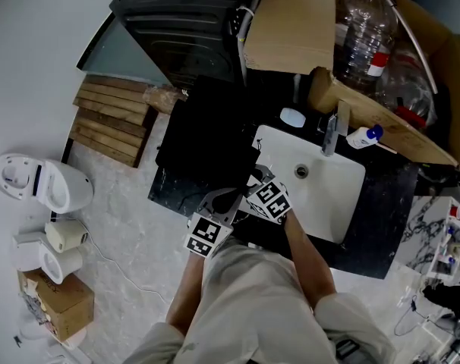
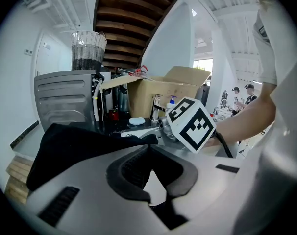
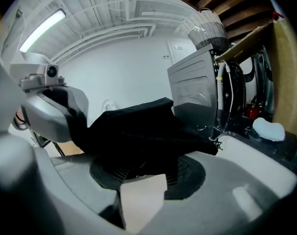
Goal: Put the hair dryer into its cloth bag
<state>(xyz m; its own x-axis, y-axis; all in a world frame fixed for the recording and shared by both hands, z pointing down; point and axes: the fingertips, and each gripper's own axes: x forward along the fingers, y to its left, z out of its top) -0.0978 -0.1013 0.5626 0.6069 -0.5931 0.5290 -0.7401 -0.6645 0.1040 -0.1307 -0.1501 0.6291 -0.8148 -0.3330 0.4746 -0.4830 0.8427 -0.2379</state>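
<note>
Person [image 1: 253,302] is standing close at counter [image 1: 389,196], reaching both grippers over its near edge, just left of sink [image 1: 321,196].

Item 1: bag [image 1: 203,139].
- Black cloth, lying spread on the counter left of the sink and reaching back toward a grey appliance [image 1: 181,29].
- Near edge is being held up off the counter by both grippers.
- Likely handling: light and limp, sagging wherever unsupported. The mouth is probably not going to stay open unaided.
- Best hold: the hem of the mouth at two spots well apart, so the opening is being stretched between them.

Item 2: left gripper [image 2: 148,151].
- Jaws are clenching fully together, seemingly pinching a thin edge of the bag at the tips.
- In the right gripper view, cloth is running straight from them.

Item 3: right gripper [image 3: 141,173].
- Jaws are standing partway apart, with a thicker bunch of the bag filling the gap.
- This is reading as a grasp on a fold.

Item 4: hair dryer.
- Not showing in any view. Whether it is sitting inside the bag, under it or elsewhere cannot be told.
- Judging by kind: rigid and heavier than the bag, with a smooth shell likely slipping between pads.
- The handle is offering the surest hold, and any cord is needing gathering first.
</note>
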